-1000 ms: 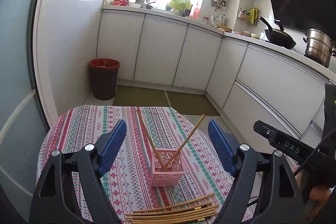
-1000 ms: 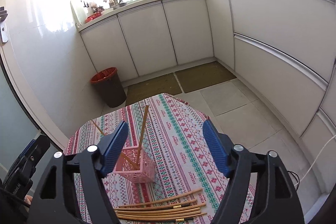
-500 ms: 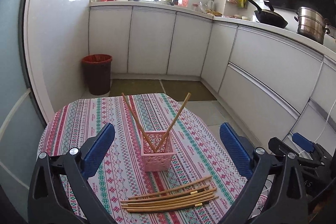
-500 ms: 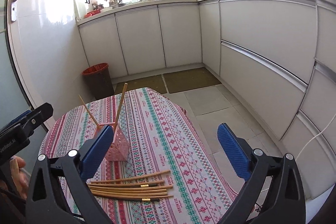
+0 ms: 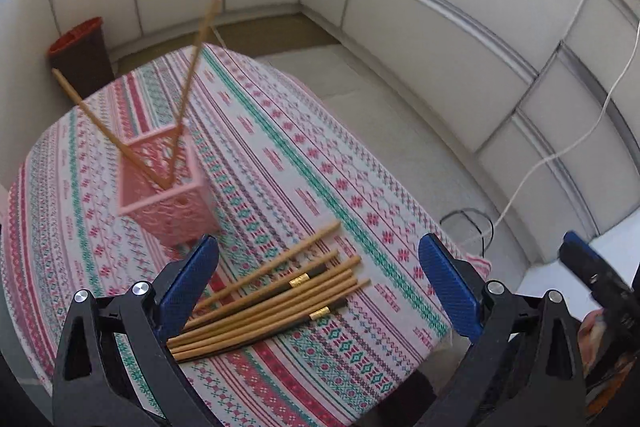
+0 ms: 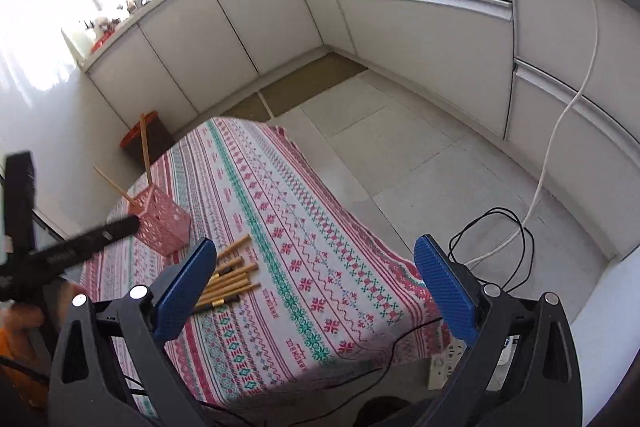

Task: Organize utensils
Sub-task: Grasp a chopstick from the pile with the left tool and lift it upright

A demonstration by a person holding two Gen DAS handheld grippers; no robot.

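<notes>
Left wrist view shows the left gripper (image 5: 318, 285) with jaws wide apart above a bundle of loose chopsticks (image 5: 276, 301) lying on the patterned surface (image 5: 304, 163), just beside a pink basket (image 5: 168, 183) that holds two chopsticks leaning apart. Right wrist view shows the right gripper (image 6: 316, 287) also with jaws apart and empty, over the surface's near edge, the bundle by its left fingertip (image 6: 184, 287).

We see black gripper (image 5: 320, 283) frames, blue textured pads (image 5: 446, 281), silver screws (image 5: 492, 287); possibly bare skin behind, blurred.
</notes>
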